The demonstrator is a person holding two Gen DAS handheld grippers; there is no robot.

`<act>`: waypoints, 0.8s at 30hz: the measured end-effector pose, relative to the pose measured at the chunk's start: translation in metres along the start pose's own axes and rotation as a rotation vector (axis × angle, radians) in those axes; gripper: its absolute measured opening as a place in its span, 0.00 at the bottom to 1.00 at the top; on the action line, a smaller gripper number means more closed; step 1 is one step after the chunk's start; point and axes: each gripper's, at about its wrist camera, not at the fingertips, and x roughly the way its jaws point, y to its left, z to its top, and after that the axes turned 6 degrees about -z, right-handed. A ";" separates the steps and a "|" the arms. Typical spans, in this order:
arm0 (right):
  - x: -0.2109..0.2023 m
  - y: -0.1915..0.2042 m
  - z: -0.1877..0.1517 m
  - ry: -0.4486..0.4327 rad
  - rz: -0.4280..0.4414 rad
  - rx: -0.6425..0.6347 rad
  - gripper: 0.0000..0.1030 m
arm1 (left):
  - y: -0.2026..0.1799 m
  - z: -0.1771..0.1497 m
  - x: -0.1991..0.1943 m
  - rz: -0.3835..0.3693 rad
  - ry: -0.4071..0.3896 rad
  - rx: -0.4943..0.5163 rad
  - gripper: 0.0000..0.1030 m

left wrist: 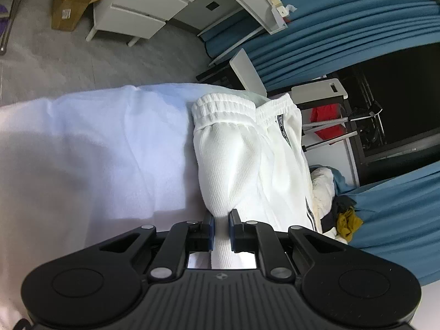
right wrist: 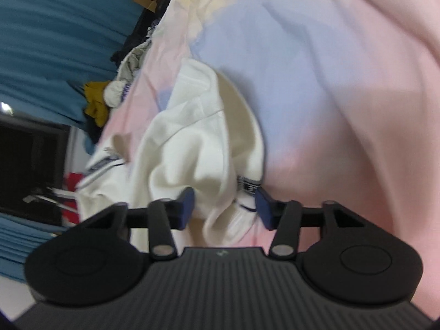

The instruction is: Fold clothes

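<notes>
White ribbed trousers [left wrist: 242,151] with an elastic waistband [left wrist: 225,104] and a dark printed side stripe lie along the pale pink sheet [left wrist: 96,151] of a bed. My left gripper [left wrist: 221,220] is shut on a fold of the trousers at their near end, and the cloth runs back between the pads. In the blurred right wrist view the trousers [right wrist: 198,137] lie crumpled on the sheet [right wrist: 330,110]. My right gripper [right wrist: 225,206] stands with its jaws apart around a bunch of the cloth by the striped edge, and I see no pad pressing on it.
A heap of other clothes [left wrist: 343,220], mustard and cream among them, lies at the bed's edge by blue curtains [left wrist: 357,27]. A white drawer cabinet [left wrist: 143,5] and a cardboard box [left wrist: 71,0] stand on the grey floor beyond. The clothes heap [right wrist: 99,101] also shows on the left.
</notes>
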 end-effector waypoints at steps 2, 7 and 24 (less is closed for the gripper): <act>0.001 0.002 0.002 -0.031 -0.033 -0.053 0.09 | -0.001 0.001 0.000 0.004 0.002 0.003 0.11; -0.007 0.014 0.011 -0.081 -0.026 -0.107 0.07 | 0.002 0.004 0.001 0.004 0.009 -0.001 0.11; -0.092 0.084 0.115 -0.335 -0.028 -0.783 0.08 | 0.017 0.015 -0.011 -0.048 -0.008 -0.079 0.10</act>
